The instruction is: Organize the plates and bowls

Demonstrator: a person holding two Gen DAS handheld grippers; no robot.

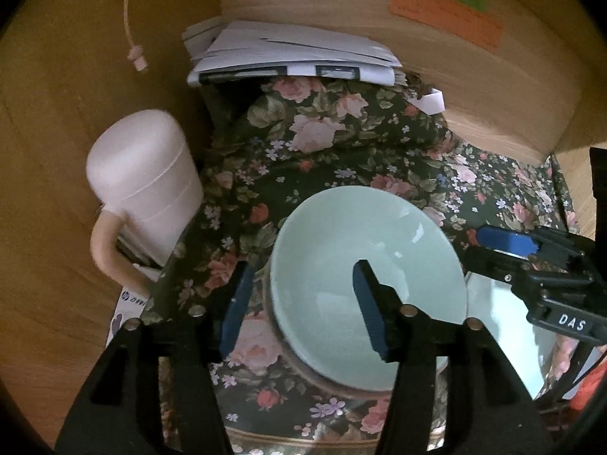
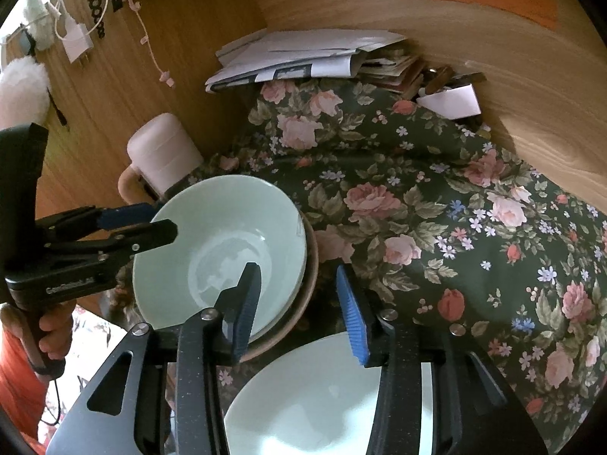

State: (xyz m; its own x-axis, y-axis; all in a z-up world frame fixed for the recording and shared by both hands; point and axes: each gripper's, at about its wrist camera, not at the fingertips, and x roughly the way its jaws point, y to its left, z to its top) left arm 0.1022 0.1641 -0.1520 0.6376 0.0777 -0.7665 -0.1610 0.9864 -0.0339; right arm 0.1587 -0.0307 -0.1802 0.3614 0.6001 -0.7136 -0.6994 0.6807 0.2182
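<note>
Your left tongs [image 1: 301, 303] are spread apart, one finger on each side of the rim of the pale green bowl [image 1: 341, 265] in the middle, pinching nothing. Your right tongs [image 2: 299, 311] are spread and empty too. Only their view shows a second bowl [image 2: 303, 398] at the bottom, your hand [image 2: 53, 326] at lower left, and the flowery cloth [image 2: 455, 208] by the wooden wall [image 2: 417, 11].

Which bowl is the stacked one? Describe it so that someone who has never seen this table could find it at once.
Start from the dark floral tablecloth against the wooden wall. Near its left edge, beside the pale pink lidded jug, a glossy pale green ceramic bowl sits nested in a brown-rimmed dish. The other pale bowl, nearer the camera, shows no brown rim around it.
</note>
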